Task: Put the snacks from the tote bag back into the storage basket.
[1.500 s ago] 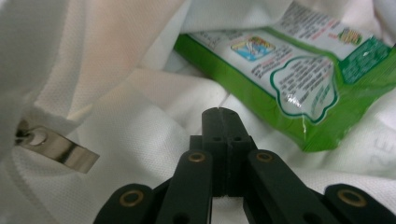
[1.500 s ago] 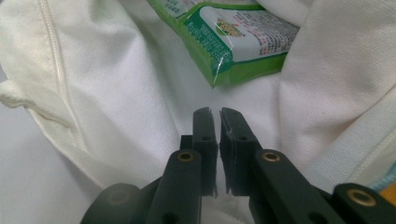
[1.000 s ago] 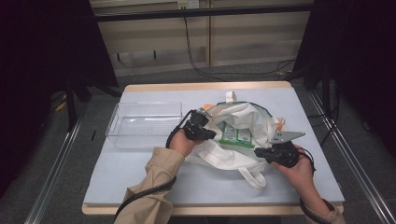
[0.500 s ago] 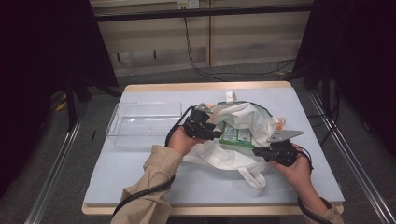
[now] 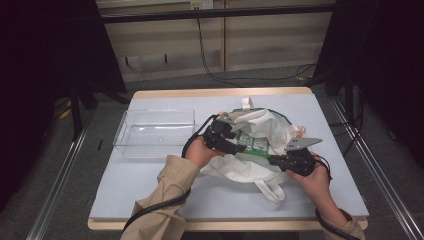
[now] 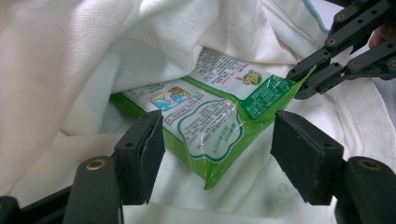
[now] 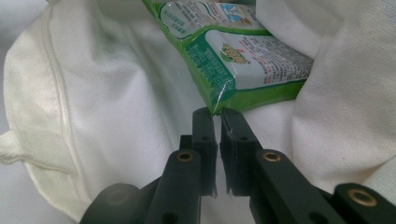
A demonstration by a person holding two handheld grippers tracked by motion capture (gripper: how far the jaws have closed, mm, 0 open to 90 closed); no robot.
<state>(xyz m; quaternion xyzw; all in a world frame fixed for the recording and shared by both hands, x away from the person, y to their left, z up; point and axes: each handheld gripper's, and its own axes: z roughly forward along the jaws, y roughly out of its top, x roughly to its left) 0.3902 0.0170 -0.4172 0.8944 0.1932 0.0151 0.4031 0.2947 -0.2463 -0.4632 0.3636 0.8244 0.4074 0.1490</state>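
A white cloth bag lies on the table with a green snack packet in its mouth. My right gripper is shut on the packet's lower corner, its jaws pinching the seal just at their tips. My left gripper reaches into the bag from the left. Its jaws have just been opening and now stand wide on either side of the packet, the pads clear of it. The left gripper view also has the right gripper clamped on that corner. Bag fabric hides the packet's far end.
A clear plastic bin stands empty to the left of the bag. The bag's strap trails toward the table's front edge. Metal rails run along both sides of the table.
The left gripper has edged slightly right into the bag's mouth and its jaws look wider apart. The right gripper has kept still, holding the packet's corner.
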